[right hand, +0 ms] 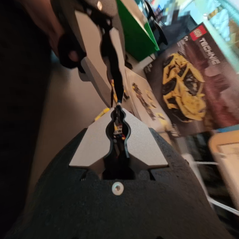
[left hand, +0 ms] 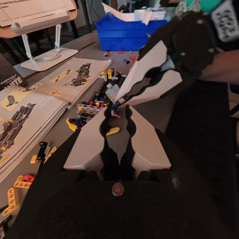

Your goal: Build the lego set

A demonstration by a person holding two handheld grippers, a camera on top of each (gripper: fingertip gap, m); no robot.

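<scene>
Half-built grey, black and yellow lego chassis (left hand: 95, 102) lying lengthwise on table, loose yellow beams (left hand: 11, 201) nearby

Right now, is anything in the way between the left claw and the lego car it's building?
No. The left claw is already right at the lego car, with the right claw pinching a small blue pin beside its tips.

Grey table (left hand: 82, 42) under dim, warm light. A white stand (left hand: 49, 56) stood at its far edge. Blue bin (left hand: 124, 37) behind, holding white paper.

Two opposed close views, shared chassis (left hand: 95, 103)
</scene>
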